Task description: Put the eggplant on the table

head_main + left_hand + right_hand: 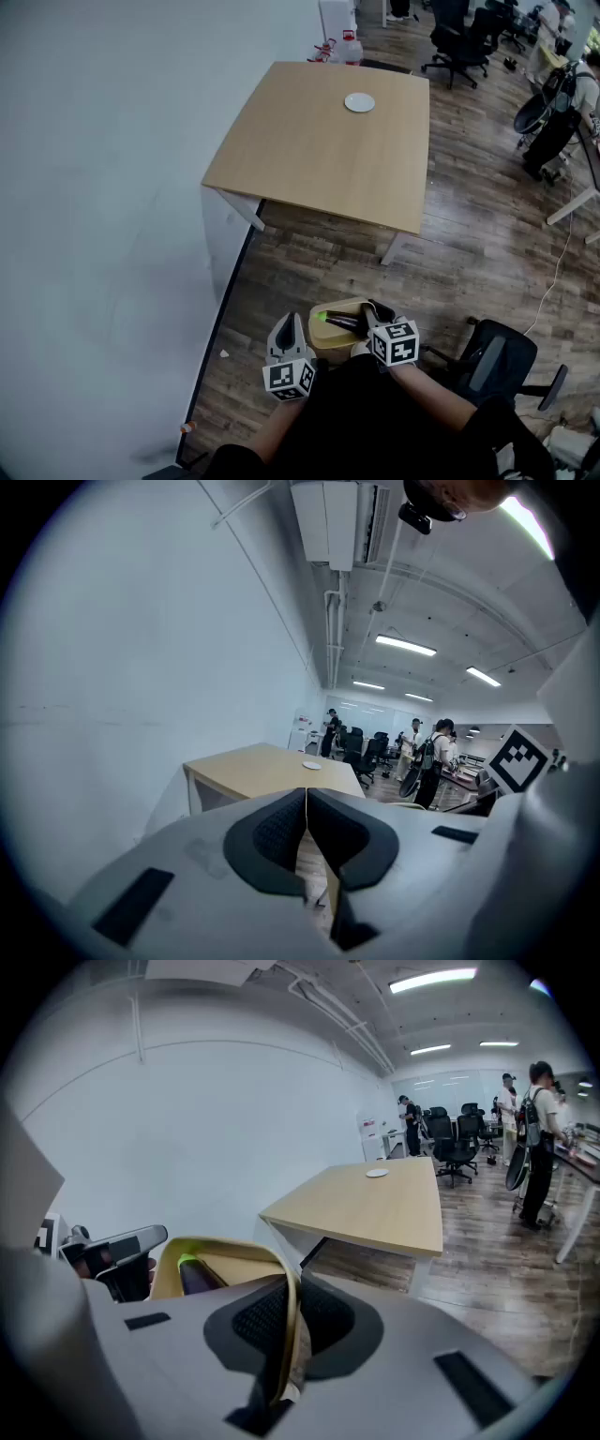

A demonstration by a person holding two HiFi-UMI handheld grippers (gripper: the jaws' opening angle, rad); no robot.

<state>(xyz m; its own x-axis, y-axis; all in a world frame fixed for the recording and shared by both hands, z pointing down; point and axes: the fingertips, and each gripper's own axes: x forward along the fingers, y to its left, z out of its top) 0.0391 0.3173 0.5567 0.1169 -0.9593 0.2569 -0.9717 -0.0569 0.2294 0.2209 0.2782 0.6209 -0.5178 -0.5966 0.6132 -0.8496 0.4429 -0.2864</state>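
Note:
A dark purple eggplant [343,323] with a green stem lies inside a tan paper bag [330,343], which hangs in front of me above the wood floor. My right gripper [371,315] is shut on the bag's thin rim [284,1321], which is pinched between the pads. In the right gripper view the eggplant [195,1277] shows inside the bag's mouth [234,1252]. My left gripper [288,325] is beside the bag on its left, shut and empty [306,803]. The light wood table [328,141] stands ahead with a small white plate [360,103] near its far end.
A white wall [103,187] runs along the left of the table. A black office chair [497,361] stands close at my right. More chairs [459,37] and people [562,66] are at the far right. Red and white items [342,45] sit behind the table.

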